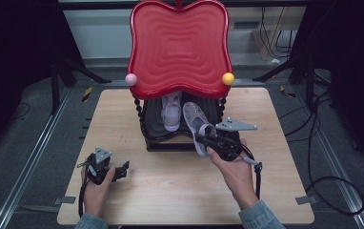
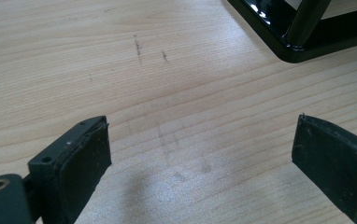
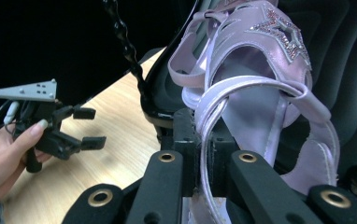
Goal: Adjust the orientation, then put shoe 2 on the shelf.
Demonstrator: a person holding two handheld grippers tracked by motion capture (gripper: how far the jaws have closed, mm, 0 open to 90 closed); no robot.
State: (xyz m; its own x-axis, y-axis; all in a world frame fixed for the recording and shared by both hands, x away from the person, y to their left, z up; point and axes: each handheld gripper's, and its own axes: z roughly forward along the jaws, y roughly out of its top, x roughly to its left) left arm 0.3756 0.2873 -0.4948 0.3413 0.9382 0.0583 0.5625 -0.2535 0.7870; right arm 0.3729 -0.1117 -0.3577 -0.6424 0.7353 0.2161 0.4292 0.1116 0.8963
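A lilac sandal (image 1: 194,121) with a glittery star (image 3: 282,35) hangs tilted at the front of a black rack (image 1: 168,143). My right gripper (image 1: 208,139) is shut on its strap (image 3: 204,154). A second lilac sandal (image 1: 171,112) lies on the rack's dark shelf, under the red wavy top (image 1: 180,47). My left gripper (image 1: 122,169) stands open low over the bare wood at the front left, with nothing between its pads (image 2: 85,158). It also appears open in the right gripper view as the left gripper (image 3: 88,127).
The wooden table (image 1: 170,191) has free room in front of the rack. A pink ball (image 1: 131,79) and a yellow ball (image 1: 227,78) sit at the red top's corners. The rack's black base corner (image 2: 284,44) lies ahead of my left gripper. Cables cross the floor at right.
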